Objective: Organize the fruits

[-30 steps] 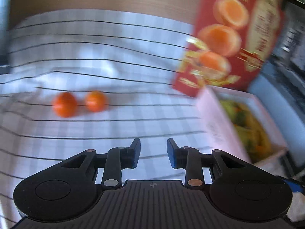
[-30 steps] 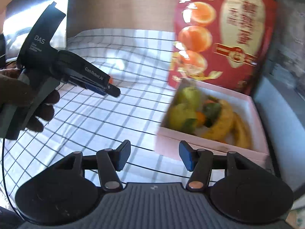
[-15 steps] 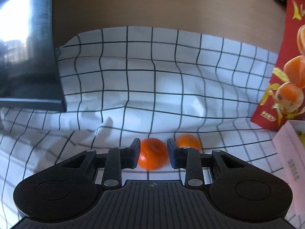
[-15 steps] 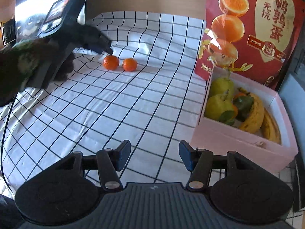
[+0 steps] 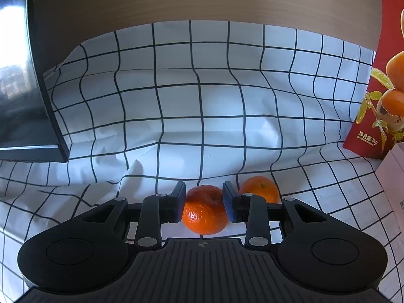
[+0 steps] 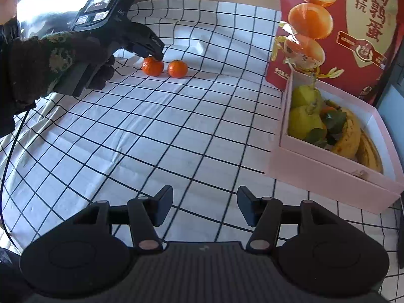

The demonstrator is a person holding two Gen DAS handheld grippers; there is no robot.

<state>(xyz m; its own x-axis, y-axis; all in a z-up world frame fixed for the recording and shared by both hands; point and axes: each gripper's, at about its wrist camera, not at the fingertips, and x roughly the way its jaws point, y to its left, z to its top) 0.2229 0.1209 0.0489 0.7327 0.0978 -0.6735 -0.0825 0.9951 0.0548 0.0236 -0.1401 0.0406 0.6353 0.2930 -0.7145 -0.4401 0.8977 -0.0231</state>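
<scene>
The jaws of the left gripper (image 5: pixel 204 203) have just been widened around the nearer round orange tangerine (image 5: pixel 205 209) – bracketed, not yet pinched – beside its twin (image 5: pixel 260 189) on the checked cloth (image 6: pixel 176 131), presumably for transfer into the pink cardboard box (image 6: pixel 335 174). The right gripper (image 6: pixel 205 205) is held open, empty. "1kg" is legible on the red bag (image 5: pixel 373 116).

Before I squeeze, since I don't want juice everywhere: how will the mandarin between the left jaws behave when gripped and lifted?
The mandarin looks round, so it may roll toward its neighbour if nudged. Its skin looks glossy and soft, so it probably dents under a hard squeeze. The left gripper brackets its widest part, so a light grip should hold.
</scene>
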